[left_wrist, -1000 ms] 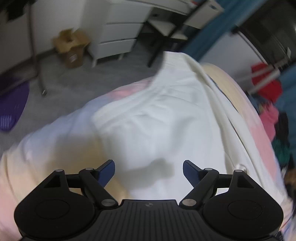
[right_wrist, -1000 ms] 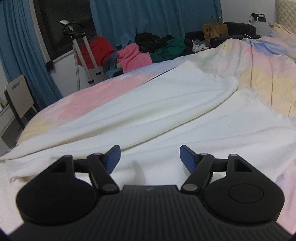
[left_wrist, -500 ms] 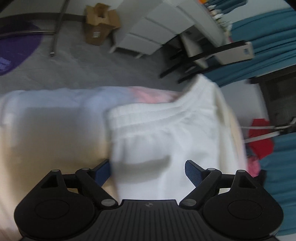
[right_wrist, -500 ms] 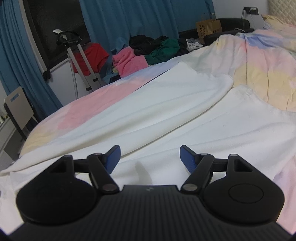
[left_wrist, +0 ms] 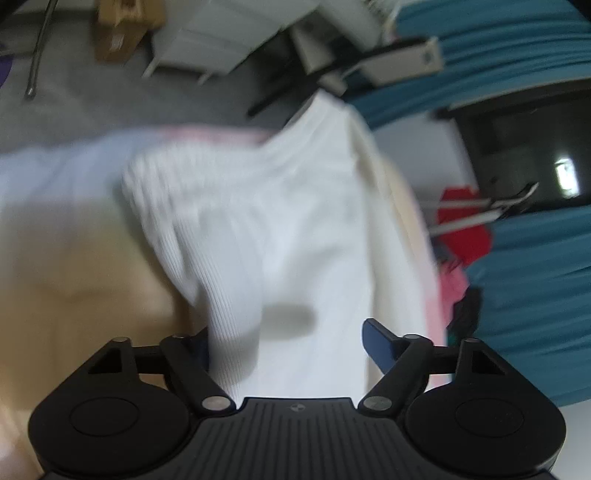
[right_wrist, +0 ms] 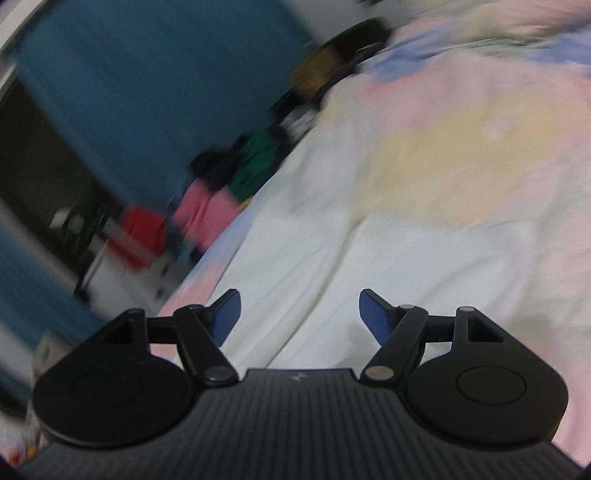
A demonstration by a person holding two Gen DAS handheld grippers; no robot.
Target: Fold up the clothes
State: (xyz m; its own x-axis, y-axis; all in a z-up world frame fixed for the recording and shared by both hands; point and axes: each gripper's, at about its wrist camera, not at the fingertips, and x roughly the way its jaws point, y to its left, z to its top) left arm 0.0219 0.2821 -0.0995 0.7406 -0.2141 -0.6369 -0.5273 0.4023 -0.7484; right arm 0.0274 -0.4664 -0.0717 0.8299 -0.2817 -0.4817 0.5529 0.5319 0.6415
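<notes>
A white garment (left_wrist: 295, 229) lies spread on the pastel bed cover (left_wrist: 74, 280). Its ribbed hem (left_wrist: 173, 221) runs toward my left gripper (left_wrist: 286, 336), and a corner of that hem sits between the closing jaws. The corner hides the left fingertip. The right fingertip (left_wrist: 380, 343) stands apart from the cloth. The right wrist view is blurred by motion. In it my right gripper (right_wrist: 299, 301) hangs open over the white garment (right_wrist: 369, 258), with nothing between its fingers. Beyond lies the pastel bed cover (right_wrist: 461, 147).
Past the bed's edge are a white drawer unit (left_wrist: 207, 40), a cardboard box (left_wrist: 118, 33) and a chair (left_wrist: 369, 66) on the grey floor. Blue curtains (left_wrist: 517, 55) and a red garment (left_wrist: 465, 229) on a rack stand to the right. A pile of coloured clothes (right_wrist: 229, 184) lies at the bed's far side.
My left gripper sank and rolled; the ribbed hem corner now reaches between its jaws, which have narrowed. My right gripper swung sideways and rolled, so its view is tilted and blurred.
</notes>
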